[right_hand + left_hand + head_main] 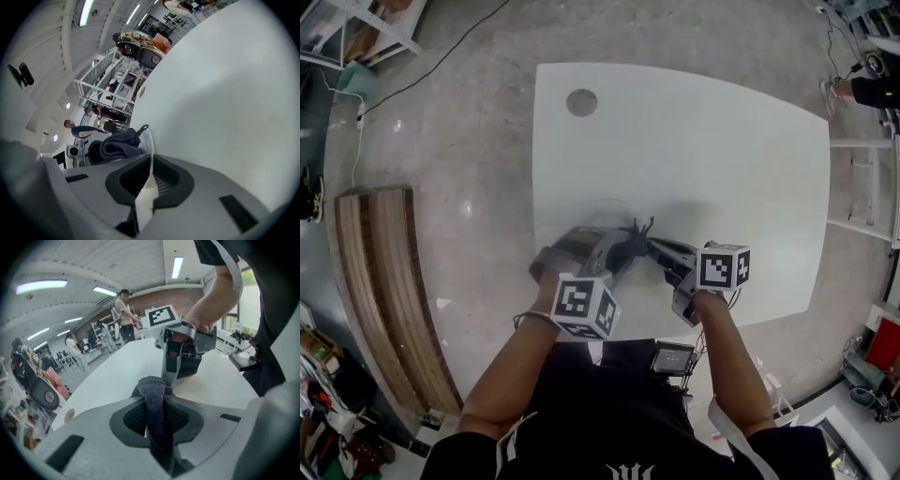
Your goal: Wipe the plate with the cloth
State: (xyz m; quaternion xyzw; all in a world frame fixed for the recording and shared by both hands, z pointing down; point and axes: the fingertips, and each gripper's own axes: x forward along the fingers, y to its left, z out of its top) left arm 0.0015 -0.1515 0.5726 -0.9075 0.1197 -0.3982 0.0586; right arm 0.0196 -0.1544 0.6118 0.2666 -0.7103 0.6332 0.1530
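Pinching a dark grey cloth, the left gripper has its jaws pressed together on a fold, and the rest of the cloth bunches up just past the tips. The right gripper is clamped on the edge of a thin clear plate, which stands on edge between its jaws. The bunched cloth sits right against the plate's left face. From the head view the two tools meet tip to tip above the near part of a white table, with the cloth between them. Farther along the table top is a grey round spot. A curved wooden bench stands on the floor to the left, well apart from the table.
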